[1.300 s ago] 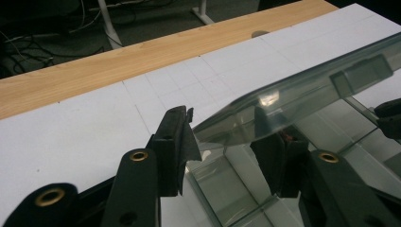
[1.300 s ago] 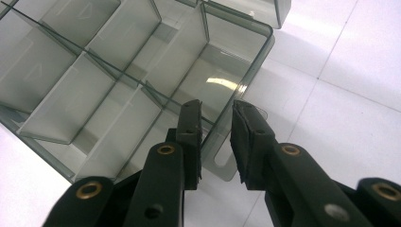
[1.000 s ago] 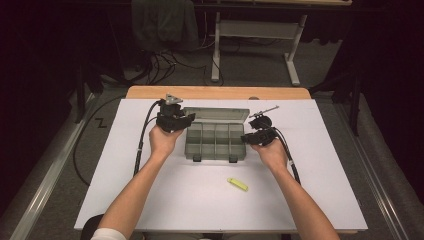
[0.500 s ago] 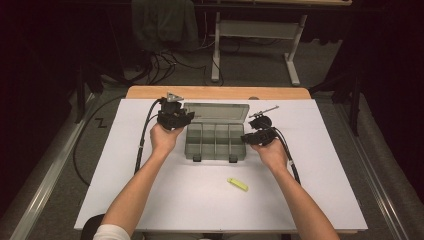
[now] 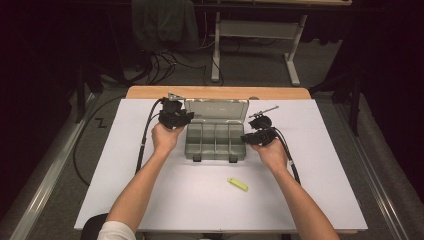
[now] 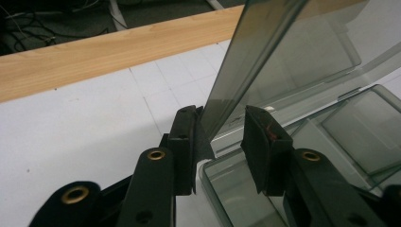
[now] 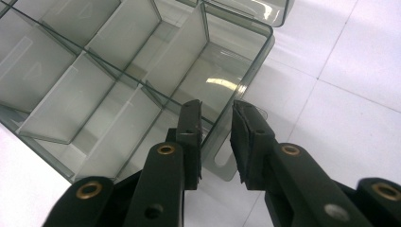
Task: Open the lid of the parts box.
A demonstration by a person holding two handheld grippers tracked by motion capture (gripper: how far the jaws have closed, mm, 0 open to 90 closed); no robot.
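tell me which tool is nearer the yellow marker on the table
Right. The right tool sits at the organizer box's right wall, just above the yellow marker; the left tool is at the lid's far-left edge.

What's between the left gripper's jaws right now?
The edge of the open lid of the clear compartment box stands between the jaws of the left gripper, which have just been closing. The left gripper view shows a gap beside one pad.

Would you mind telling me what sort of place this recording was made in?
Probably a lab or workshop set up for recording, not a home. A white-covered table stands in a dark room, cables lie tangled on the floor behind it, and a metal-framed workbench stands further back.
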